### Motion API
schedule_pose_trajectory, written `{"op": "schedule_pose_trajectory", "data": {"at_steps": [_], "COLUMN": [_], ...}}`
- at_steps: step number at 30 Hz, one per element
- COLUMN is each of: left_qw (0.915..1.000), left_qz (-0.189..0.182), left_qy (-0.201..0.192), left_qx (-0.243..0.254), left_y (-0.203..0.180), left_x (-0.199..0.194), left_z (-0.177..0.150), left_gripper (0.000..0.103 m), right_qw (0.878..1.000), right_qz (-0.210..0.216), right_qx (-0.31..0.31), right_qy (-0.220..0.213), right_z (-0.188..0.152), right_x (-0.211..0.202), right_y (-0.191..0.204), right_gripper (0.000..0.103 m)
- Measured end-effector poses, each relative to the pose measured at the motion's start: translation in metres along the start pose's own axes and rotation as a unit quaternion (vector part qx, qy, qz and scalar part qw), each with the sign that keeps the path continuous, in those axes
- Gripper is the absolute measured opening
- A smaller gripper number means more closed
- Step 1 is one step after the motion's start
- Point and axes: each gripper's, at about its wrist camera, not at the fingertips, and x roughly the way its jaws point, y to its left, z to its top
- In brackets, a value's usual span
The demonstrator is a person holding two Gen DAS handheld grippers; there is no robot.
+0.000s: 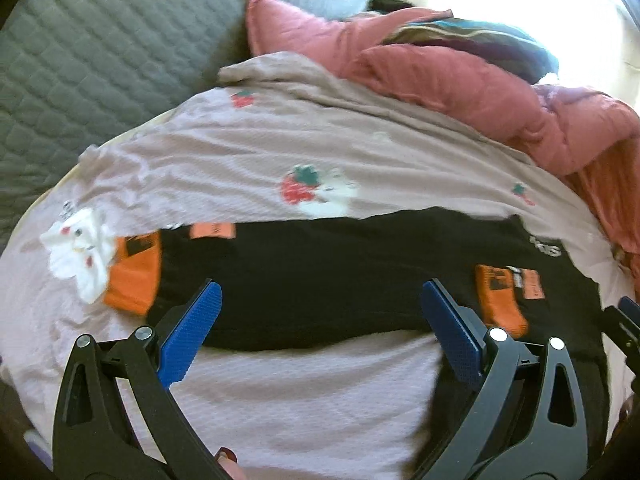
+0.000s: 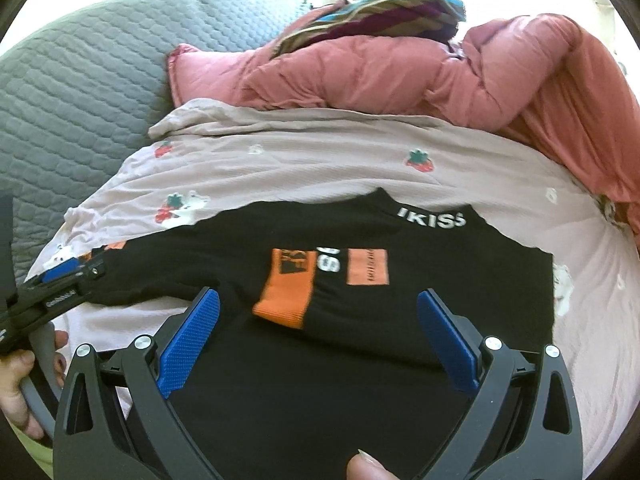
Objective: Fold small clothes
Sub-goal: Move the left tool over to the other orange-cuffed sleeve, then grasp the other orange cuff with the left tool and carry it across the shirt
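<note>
Two grippers hover over one small black knit top with orange cuffs and patches [image 2: 360,292], which lies flat on the pale pink strawberry-print sheet [image 2: 304,160] in front of you. Its long axis runs side to side across both views; its collar, lettered in white, points away from you toward the heaped salmon-pink quilt [image 2: 400,72]. One orange cuff is folded in over the chest, and the other sleeve stretches out to your left. Your left gripper [image 1: 320,320] has its blue-padded fingers [image 1: 192,336] spread wide above the shirt's near hem, holding nothing. Your right gripper [image 2: 318,336] is likewise spread wide and empty over the shirt's body, with your left hand [image 2: 24,384] visible at its handle in the right wrist view. Bare sheet borders the shirt on the near-left, right and far sides. The quilt and a striped multicoloured cloth [image 2: 372,12] crowd the far edge; a grey quilted cover [image 1: 92,52] fills the far left.
</note>
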Motion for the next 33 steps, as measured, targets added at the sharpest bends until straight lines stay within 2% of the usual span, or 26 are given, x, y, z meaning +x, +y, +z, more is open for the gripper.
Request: {"op": "schedule_pose_trajectory", "data": {"at_steps": [9,16,25,33], "left_qw": [0.9972,0.9953,0.9886,0.9795], "left_qz": [0.027,0.046,0.059,0.057], "left_qy": [0.024,0.024,0.035,0.056], "left_qx": [-0.065,-0.082,-0.134,-0.185], "left_y": [0.042,0.054,0.079,0.101], "left_x": [0.009,0.011,0.018,0.033], "left_z": [0.000,0.000,-0.003,-0.009], "left_gripper": [0.093,0.093,0.093,0.093], "right_qw": [0.999,0.998,0.996,0.995], "right_qz": [0.020,0.037,0.048,0.049], "right_qx": [-0.024,-0.054,-0.072,-0.076], "right_qy": [0.013,0.020,0.028,0.030], "right_z": [0.003,0.005,0.008,0.014], "right_x": [0.017,0.028,0.047,0.060], "right_y": [0.034,0.062,0.091,0.100], "right_gripper": [0.098,0.098,0.098,0.098]}}
